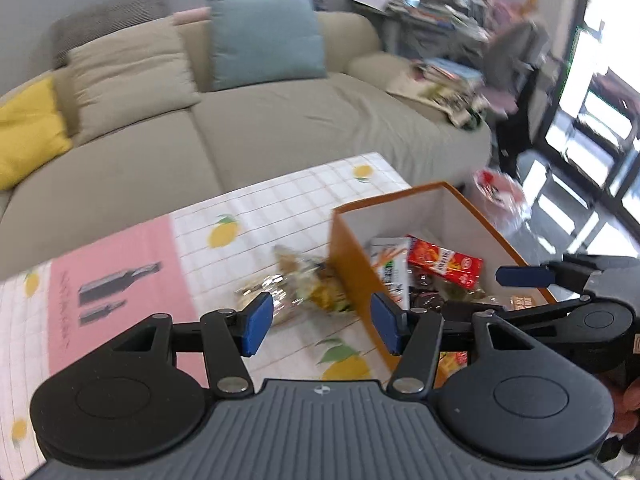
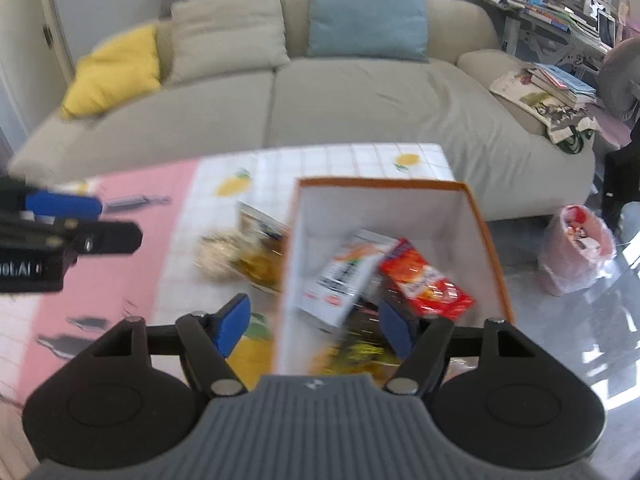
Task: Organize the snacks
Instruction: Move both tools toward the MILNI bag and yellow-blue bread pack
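Note:
An orange box (image 1: 356, 264) with a white inside (image 2: 384, 208) stands on the table's right end. In it lie a red snack packet (image 2: 426, 280) (image 1: 444, 264), a white carton (image 2: 344, 276) (image 1: 390, 268) and darker packets. Crinkly snack bags (image 1: 296, 286) (image 2: 240, 248) lie on the table just left of the box. My left gripper (image 1: 322, 324) hovers open above the box's near left corner, empty. My right gripper (image 2: 314, 326) is open over the box's left wall, holding nothing. One of its blue fingertips (image 1: 520, 276) shows over the box in the left wrist view.
The table cloth (image 2: 328, 164) has lemon print and a pink panel (image 1: 116, 280). A beige sofa (image 2: 360, 112) with cushions runs behind it, with books (image 2: 560, 84) piled on its right end. A pink rubbish bag (image 2: 576, 248) sits on the floor to the right.

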`<action>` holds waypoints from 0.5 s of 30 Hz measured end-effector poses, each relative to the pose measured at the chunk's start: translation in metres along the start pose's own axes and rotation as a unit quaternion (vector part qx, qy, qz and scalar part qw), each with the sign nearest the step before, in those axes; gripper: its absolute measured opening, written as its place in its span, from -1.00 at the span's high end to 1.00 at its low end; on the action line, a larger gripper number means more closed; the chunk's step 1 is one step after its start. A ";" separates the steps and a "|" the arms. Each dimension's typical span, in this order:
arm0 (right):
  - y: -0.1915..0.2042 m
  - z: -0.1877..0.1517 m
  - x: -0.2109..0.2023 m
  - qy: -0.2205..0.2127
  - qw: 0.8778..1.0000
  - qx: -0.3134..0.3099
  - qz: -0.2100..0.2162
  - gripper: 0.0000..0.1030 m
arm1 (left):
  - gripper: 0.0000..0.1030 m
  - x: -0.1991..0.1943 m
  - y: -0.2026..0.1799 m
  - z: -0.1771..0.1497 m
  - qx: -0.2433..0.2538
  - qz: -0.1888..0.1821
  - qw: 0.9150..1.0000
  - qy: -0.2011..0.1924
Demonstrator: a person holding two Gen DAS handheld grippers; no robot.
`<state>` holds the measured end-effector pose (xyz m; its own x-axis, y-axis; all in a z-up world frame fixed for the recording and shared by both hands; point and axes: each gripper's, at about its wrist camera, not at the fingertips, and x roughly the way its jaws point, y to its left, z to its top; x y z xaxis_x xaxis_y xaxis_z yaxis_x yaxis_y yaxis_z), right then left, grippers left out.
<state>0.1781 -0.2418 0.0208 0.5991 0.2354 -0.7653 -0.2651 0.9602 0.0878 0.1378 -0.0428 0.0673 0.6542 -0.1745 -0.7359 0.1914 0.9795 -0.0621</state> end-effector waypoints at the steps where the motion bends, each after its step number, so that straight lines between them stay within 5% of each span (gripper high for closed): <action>1: 0.009 -0.004 -0.003 -0.009 1.000 0.006 0.006 -0.36 | -0.28 -0.006 0.009 -0.007 -0.013 0.003 1.000 -0.005; 6: 0.049 -0.030 -0.005 -0.049 0.997 0.041 0.040 -0.36 | -0.28 -0.021 0.036 -0.042 -0.050 0.021 0.998 -0.022; 15: 0.112 -0.074 0.015 -0.104 0.995 0.004 0.004 -0.22 | -0.22 0.007 0.069 -0.100 -0.092 0.045 0.995 -0.014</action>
<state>0.1015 -0.1420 -0.0284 0.7404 0.2686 -0.6162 -0.2653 0.9590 0.0993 0.0821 0.0338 -0.0093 0.6833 -0.0848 -0.7252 -0.0052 0.9926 -0.1210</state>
